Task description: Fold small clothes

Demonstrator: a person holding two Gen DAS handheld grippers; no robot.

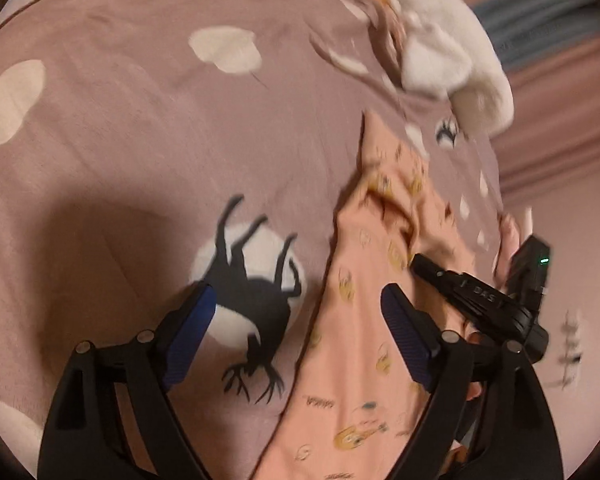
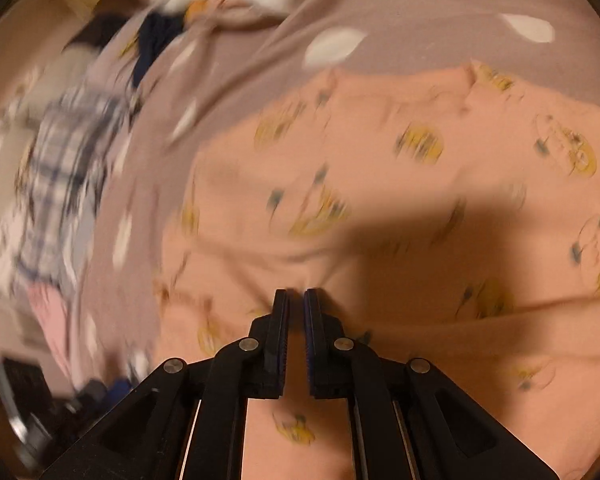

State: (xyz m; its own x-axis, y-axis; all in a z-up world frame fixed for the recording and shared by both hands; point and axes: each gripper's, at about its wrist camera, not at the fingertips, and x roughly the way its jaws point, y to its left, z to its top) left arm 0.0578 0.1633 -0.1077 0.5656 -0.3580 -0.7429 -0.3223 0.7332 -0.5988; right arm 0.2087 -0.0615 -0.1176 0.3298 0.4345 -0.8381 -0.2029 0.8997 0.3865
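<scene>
Peach garment (image 1: 364, 320) lies on mauve bedspread (image 1: 140, 140), printed with small yellow figures. Left gripper (image 1: 296, 320) hovers over garment's left edge, jaws spread wide, nothing between them; one finger above black deer print (image 1: 256, 304), other above garment. Right gripper (image 2: 296, 300) has jaws nearly together, pinching fold of garment at fingertips. From left wrist view, right gripper (image 1: 420, 264) touches garment's right side. White plush (image 1: 452, 48) lies far up bed. Plaid clothes (image 2: 64, 168) heaped left of garment, blurred.
</scene>
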